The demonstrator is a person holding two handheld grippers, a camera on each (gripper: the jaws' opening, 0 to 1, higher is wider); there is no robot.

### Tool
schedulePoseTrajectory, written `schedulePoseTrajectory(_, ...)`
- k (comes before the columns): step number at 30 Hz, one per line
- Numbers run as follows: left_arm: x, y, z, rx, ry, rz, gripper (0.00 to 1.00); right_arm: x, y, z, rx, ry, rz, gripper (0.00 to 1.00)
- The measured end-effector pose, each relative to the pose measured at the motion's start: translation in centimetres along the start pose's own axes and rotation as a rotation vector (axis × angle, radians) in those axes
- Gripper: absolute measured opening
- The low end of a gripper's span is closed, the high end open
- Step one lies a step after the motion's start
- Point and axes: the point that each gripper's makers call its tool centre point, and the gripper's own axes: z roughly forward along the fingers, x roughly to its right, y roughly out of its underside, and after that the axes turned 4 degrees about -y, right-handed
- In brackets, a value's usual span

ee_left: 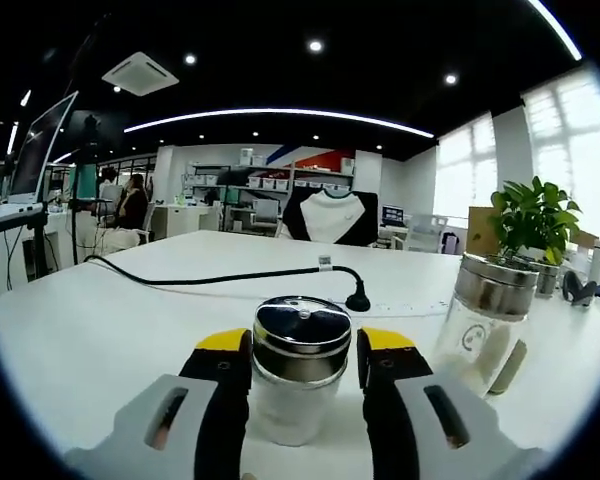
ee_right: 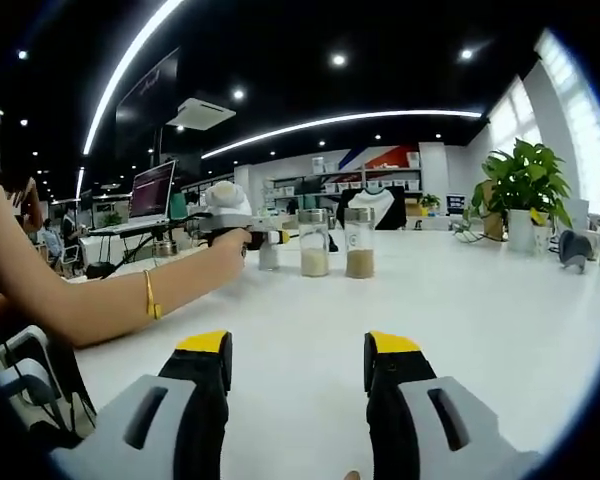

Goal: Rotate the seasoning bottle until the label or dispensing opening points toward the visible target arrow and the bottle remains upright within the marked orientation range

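Left gripper view: the left gripper stands with its yellow-tipped jaws on either side of the nearest seasoning bottle, an upright glass bottle with a shiny metal cap resting on the white tabletop; the jaws lie close against its sides, yet whether they press it or merely flank it cannot be told. A second bottle stands just to the right, with a black cable and a potted plant beyond. Right gripper view: the right gripper hovers with its jaws spread and nothing between them, well apart from the bottles; a person's forearm with a gold bracelet reaches across to the left gripper at a small bottle, beside two taller bottles holding pale and brown powder. The step in hand appears to be the grasp that precedes rotation. The next move would call for a firm closure on the bottle and a turn about its vertical axis without tipping. No target arrow or marked orientation range can be made out on the tabletop; the gripped bottle's label and dispensing opening cannot be located, its base is cut off between the jaws, and its contents are unclear
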Motion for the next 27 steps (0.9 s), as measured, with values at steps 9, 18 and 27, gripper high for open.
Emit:
schedulePoseTrajectory(9, -0.5, 0.2, 0.9, -0.010, 0.004, -0.017, 0.42, -0.2, -0.2, -0.2, 0.011, -0.006, 0.005, 0.52)
schedulePoseTrajectory(18, -0.7, 0.1, 1.5, 0.008, 0.009, -0.002, 0.40, -0.2, -0.2, -0.2, 0.015, 0.002, 0.011, 0.52)
schedulePoseTrajectory(27, -1.2, -0.1, 1.6, 0.034, 0.017, -0.017, 0.39, 0.0, -0.3, -0.7, 0.031, 0.006, 0.028, 0.51)
